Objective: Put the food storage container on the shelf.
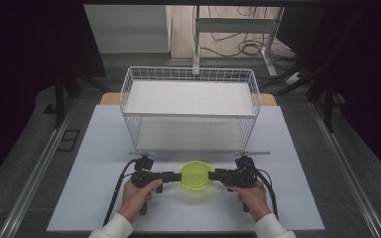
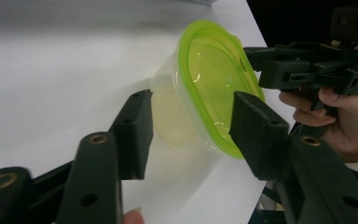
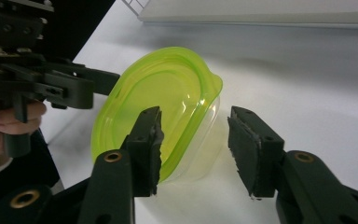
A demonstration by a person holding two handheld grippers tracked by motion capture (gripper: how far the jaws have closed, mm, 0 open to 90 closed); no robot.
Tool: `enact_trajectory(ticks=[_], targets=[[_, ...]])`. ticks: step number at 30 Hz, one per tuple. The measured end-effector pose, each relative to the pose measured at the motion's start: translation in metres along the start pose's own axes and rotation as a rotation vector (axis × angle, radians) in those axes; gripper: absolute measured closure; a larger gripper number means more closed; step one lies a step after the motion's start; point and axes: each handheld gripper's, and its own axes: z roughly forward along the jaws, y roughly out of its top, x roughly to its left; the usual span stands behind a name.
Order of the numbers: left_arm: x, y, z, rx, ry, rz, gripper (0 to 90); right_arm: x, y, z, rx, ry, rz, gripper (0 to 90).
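- Container point(image 1: 196, 176), clear tub with a green lid, sits on the white tabletop point(image 1: 104, 163) near the front edge, just in front of the wire basket point(image 1: 188, 74) and apart from it
- lid is on, container looks empty, upright on the tabletop
- left gripper point(image 1: 177, 176) comes in from the left side of the container and right gripper point(image 1: 212, 174) from the right, both level and pointing at each other
- left gripper view: left gripper point(image 2: 191, 135) has the container point(image 2: 200, 93) between its jaws, one jaw over the lid edge and the other by the tub wall; can't tell whether the pads press on it yet
- right gripper view: right gripper point(image 3: 193, 149) straddles the lid rim of the container point(image 3: 163, 107); one jaw overlaps the lid, the other stands off the tub wall with a visible gap, so it is released, not grasping
- progress: early; approach looks done, both grippers placed at the container, firm grasp not yet made
- left to do, as a judgement: clamp both sides, then lift or open it; basket shelf behind seems the likely place for it
- risk: light tub may slide or tip if one side clamps first
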Motion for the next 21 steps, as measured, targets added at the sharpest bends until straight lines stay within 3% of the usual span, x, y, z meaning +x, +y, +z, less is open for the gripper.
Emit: enact_trajectory(ticks=[3, 7, 9, 11, 21], targets=[[0.0014, 0.0000, 0.0059, 0.016, -0.015, -0.011, 57.6, -0.0031, -0.0007, 0.0019, 0.007, 0.037, 0.038, 60.6], [0.0016, -0.0004, 0.0069, 0.026, -0.029, -0.014, 65.7, -0.0048, -0.0023, 0.0035, 0.013, 0.062, 0.053, 67.7], [0.0012, -0.0012, 0.0076, 0.040, -0.053, -0.014, 74.3, -0.0061, -0.0041, 0.0050, 0.024, 0.097, 0.076, 73.2], [0.0003, -0.0016, 0.0067, 0.041, -0.078, -0.019, 76.5, -0.0061, -0.0047, 0.0041, 0.020, 0.104, 0.087, 75.3], [-0.0017, -0.0018, 0.0021, 0.036, -0.090, -0.010, 82.7, -0.0043, -0.0064, -0.0007, 0.012, 0.116, 0.083, 80.0]])
